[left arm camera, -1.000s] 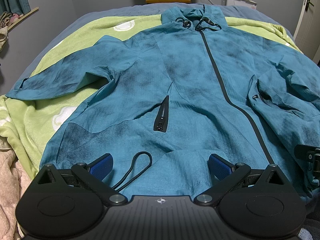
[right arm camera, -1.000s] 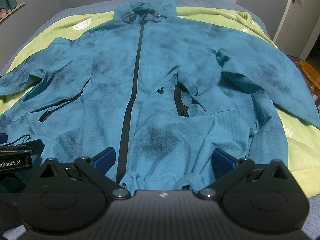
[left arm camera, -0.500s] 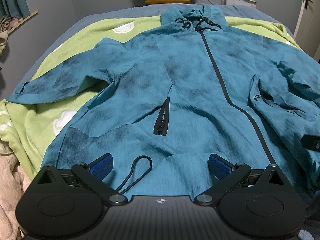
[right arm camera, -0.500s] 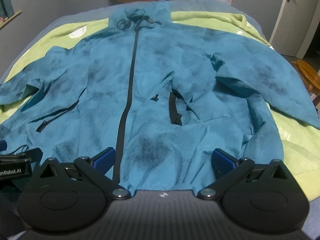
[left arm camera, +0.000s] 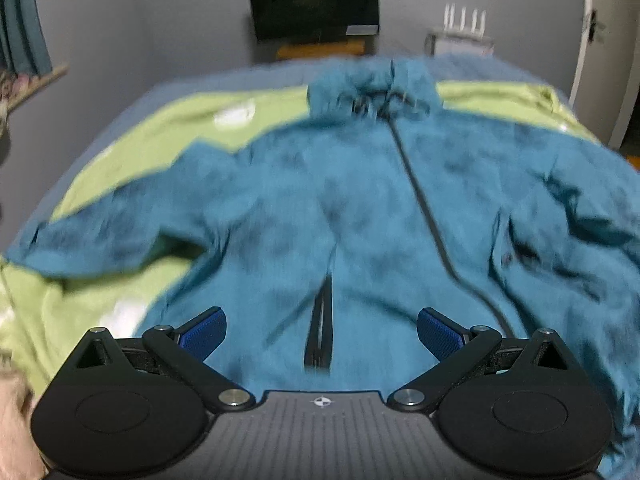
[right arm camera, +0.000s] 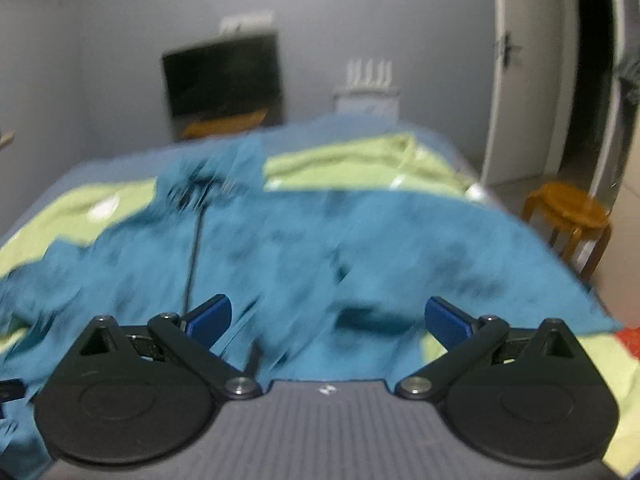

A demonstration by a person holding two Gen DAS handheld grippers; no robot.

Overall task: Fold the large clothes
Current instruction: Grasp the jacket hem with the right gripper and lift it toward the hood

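Note:
A large teal zip jacket (left arm camera: 360, 208) lies spread face up on the bed, hood at the far end, sleeves out to both sides. My left gripper (left arm camera: 322, 330) hovers open over the lower left front, above the black pocket zip (left arm camera: 320, 332), with nothing between its blue pads (left arm camera: 204, 330). In the right wrist view the jacket (right arm camera: 304, 248) is blurred; my right gripper (right arm camera: 328, 318) stands open above its right front near the sleeve (right arm camera: 500, 276). Neither gripper holds cloth.
A light green blanket (left arm camera: 168, 144) covers the bed under the jacket. A dark screen (left arm camera: 314, 4) stands at the far wall. A wooden stool (right arm camera: 568, 220) and a doorway (right arm camera: 592, 68) are to the right of the bed.
Both grippers have tilted upward and moved forward over the jacket, so the hem and drawcord loop have dropped out of view. The right one has swung rightward. Both views are now motion-blurred.

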